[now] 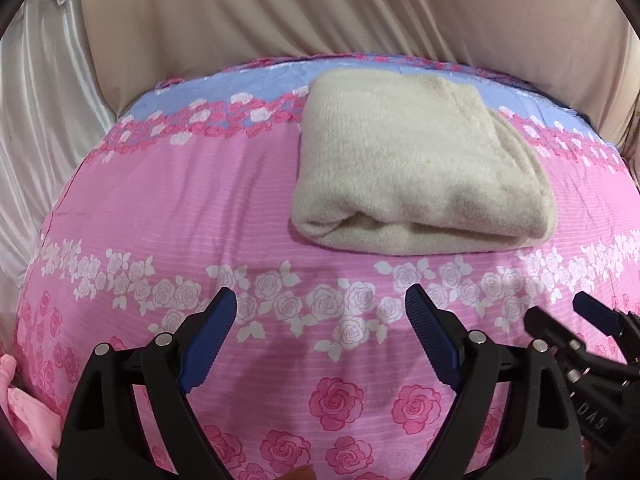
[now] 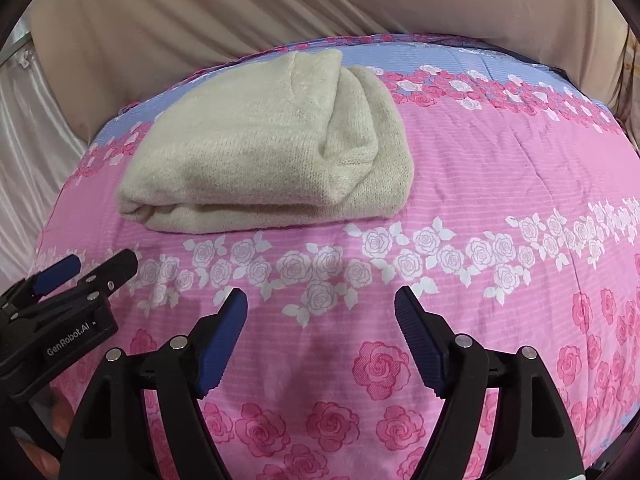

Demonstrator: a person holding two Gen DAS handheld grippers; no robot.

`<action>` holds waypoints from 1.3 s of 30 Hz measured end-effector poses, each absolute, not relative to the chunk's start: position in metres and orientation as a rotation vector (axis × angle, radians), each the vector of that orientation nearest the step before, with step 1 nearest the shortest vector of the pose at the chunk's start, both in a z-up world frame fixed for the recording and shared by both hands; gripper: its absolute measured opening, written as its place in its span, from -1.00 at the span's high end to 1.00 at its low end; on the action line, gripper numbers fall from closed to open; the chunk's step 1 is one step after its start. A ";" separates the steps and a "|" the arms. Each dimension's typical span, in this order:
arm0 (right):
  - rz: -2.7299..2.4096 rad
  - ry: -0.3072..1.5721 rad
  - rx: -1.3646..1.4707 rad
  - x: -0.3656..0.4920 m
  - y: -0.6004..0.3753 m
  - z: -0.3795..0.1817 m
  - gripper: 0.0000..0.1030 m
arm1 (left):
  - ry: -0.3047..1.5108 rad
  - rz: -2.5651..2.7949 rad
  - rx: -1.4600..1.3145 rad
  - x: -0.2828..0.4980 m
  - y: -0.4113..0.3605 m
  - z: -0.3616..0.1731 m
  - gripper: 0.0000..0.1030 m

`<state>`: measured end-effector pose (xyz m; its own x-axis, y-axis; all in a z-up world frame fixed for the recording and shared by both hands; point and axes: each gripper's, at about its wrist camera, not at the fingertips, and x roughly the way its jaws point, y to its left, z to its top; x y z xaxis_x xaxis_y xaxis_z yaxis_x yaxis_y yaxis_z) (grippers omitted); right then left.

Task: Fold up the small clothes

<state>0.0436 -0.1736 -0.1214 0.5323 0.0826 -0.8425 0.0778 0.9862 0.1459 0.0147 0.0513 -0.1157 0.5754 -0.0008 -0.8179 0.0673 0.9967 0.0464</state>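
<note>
A cream knitted garment point(image 1: 416, 164) lies folded into a thick rectangle on the pink rose-print bed cover point(image 1: 200, 208). The right wrist view has the same garment point(image 2: 260, 152) at upper left, its folded edge toward me. My left gripper point(image 1: 320, 312) hovers over the bare cover short of the garment, open, nothing between its blue pads. My right gripper point(image 2: 320, 308) is likewise open and empty, over the white rose band. Each gripper appears at the edge of the other's view: the right gripper point(image 1: 580, 320) at right, the left gripper point(image 2: 88, 268) at left.
Beige draped cloth point(image 1: 280, 8) rises behind the bed, with shiny white curtain point(image 1: 32, 100) at the left. A pink cloth point(image 1: 24, 408) sits at the lower left edge. The cover has a blue band point(image 2: 460, 60) along its far edge.
</note>
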 end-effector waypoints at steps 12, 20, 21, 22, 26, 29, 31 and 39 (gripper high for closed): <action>-0.008 1.001 0.139 0.042 -0.167 -0.119 -0.50 | 0.936 -0.034 0.094 0.013 0.046 -0.111 -0.73; -0.011 0.999 0.135 0.043 -0.169 -0.119 -0.54 | 0.943 -0.035 0.098 0.014 0.045 -0.113 -0.75; -0.011 0.999 0.135 0.043 -0.169 -0.119 -0.54 | 0.943 -0.039 0.100 0.014 0.045 -0.113 -0.75; -0.011 0.999 0.134 0.043 -0.169 -0.119 -0.54 | 0.944 -0.037 0.103 0.014 0.045 -0.113 -0.76; -0.012 0.999 0.134 0.044 -0.170 -0.119 -0.55 | 0.946 -0.026 0.120 0.014 0.044 -0.113 -0.84; -0.014 1.002 0.134 0.044 -0.171 -0.120 -0.55 | 0.950 -0.030 0.109 0.015 0.045 -0.114 -0.85; -0.013 1.001 0.133 0.044 -0.171 -0.119 -0.55 | 0.946 -0.027 0.107 0.015 0.045 -0.113 -0.85; -0.016 1.003 0.133 0.044 -0.170 -0.120 -0.55 | 0.941 -0.025 0.099 0.014 0.046 -0.112 -0.85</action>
